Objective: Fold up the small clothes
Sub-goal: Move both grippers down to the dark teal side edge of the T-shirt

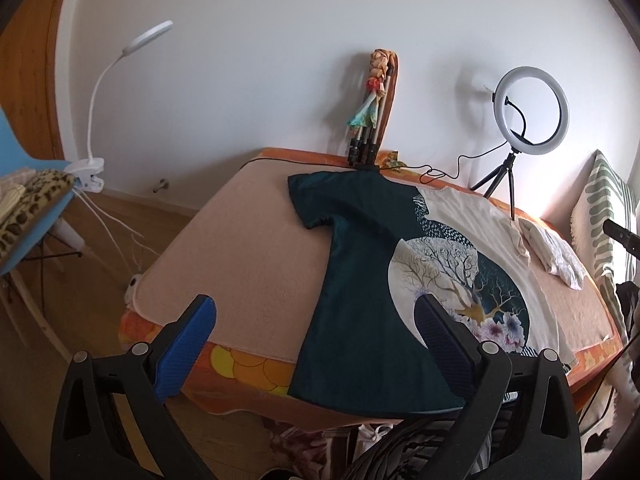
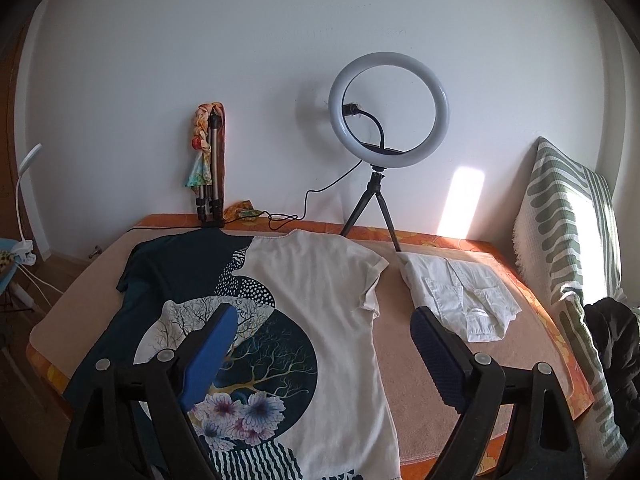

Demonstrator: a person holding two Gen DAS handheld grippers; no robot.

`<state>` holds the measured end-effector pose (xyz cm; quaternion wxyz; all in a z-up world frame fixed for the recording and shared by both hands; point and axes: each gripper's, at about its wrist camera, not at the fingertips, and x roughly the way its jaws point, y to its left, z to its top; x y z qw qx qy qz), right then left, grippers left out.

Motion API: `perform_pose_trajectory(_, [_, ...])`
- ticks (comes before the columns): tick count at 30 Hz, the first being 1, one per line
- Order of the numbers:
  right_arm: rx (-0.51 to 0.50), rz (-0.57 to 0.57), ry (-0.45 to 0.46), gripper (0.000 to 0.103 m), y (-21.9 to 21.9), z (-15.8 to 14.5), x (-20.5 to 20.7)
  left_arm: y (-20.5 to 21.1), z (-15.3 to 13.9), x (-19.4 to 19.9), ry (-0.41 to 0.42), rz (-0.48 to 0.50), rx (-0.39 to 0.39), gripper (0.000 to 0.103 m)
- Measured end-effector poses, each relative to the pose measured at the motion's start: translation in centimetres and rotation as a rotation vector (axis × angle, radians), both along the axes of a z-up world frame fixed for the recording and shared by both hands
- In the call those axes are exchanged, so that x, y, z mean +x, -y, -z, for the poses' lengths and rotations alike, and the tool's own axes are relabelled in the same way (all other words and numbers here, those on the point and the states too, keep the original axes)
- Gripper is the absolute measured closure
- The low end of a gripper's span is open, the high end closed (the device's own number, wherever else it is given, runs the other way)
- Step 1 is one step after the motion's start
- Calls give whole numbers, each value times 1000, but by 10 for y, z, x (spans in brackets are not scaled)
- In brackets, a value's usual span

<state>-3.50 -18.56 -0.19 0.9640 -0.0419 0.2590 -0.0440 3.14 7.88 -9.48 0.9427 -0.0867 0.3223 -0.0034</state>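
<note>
A T-shirt (image 1: 360, 264) (image 2: 320, 280), half dark teal and half cream with a round tree-and-flower print, lies spread flat on the pink blanket (image 1: 240, 256) (image 2: 460, 380) of a bed, neck toward the wall. My left gripper (image 1: 316, 320) hangs open above the shirt's teal lower half near the bed's front edge, nothing between its blue pads. My right gripper (image 2: 324, 332) stands open above the shirt's cream lower half, holding nothing. A folded white garment (image 2: 460, 296) (image 1: 552, 252) lies to the right of the shirt.
A ring light on a small tripod (image 2: 388, 112) (image 1: 528, 112) and a folded tripod with a scarf (image 2: 210, 160) (image 1: 370, 112) stand at the wall. A striped cushion (image 2: 568, 220) leans at the right. A blue chair (image 1: 24, 184) with a clip lamp (image 1: 104, 92) stands left of the bed.
</note>
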Motion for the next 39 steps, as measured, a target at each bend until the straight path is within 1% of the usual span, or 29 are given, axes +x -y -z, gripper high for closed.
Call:
perform_pose_trajectory(5, [-18, -64, -7, 16, -33, 2, 30, -10, 30, 10, -81, 14, -31, 15])
perform_pose_trajectory(7, [-18, -88, -18, 18, -45, 3, 41, -15, 41, 13, -105, 24, -60, 19])
perform_pose_trajectory(11, [-14, -139, -39, 19, -69, 8, 63, -21, 59, 20, -144, 32, -106, 22])
perform_pose_trajectory(13, [-16, -162, -50, 20, -80, 11, 73, -22, 66, 23, -158, 41, -124, 28])
perform_pose_trajectory(17, [-24, -207, -67, 21, -100, 15, 97, -23, 78, 30, -183, 60, -151, 32])
perform_pose_trajectory(20, [-19, -247, -93, 21, -115, 19, 119, -21, 85, 34, -197, 82, -170, 37])
perform_pose_trajectory(22, [-2, -291, -119, 22, -124, 22, 138, -19, 90, 36, -205, 99, -176, 42])
perform_pose_trajectory(23, [13, -322, -138, 22, -129, 23, 149, -18, 92, 38, -210, 110, -182, 44])
perform_pose_trajectory(25, [27, -365, -194, 23, -142, 28, 173, -15, 96, 39, -213, 132, -191, 50])
perform_pose_trajectory(29, [54, -465, -300, 27, -177, 41, 220, -10, 103, 42, -218, 152, -187, 53])
perform_pose_trajectory(31, [63, -510, -341, 27, -198, 49, 241, -9, 106, 43, -223, 157, -186, 54])
perform_pose_trajectory(32, [69, -527, -361, 28, -209, 53, 250, -9, 108, 44, -224, 159, -187, 55])
perform_pose_trajectory(34, [83, -556, -398, 30, -231, 63, 270, -9, 111, 43, -227, 161, -192, 60])
perform_pose_trajectory(37, [112, -582, -460, 33, -263, 84, 301, -10, 112, 41, -215, 163, -179, 62])
perform_pose_trajectory(39, [115, -590, -492, 37, -285, 99, 319, -11, 112, 40, -212, 159, -182, 63])
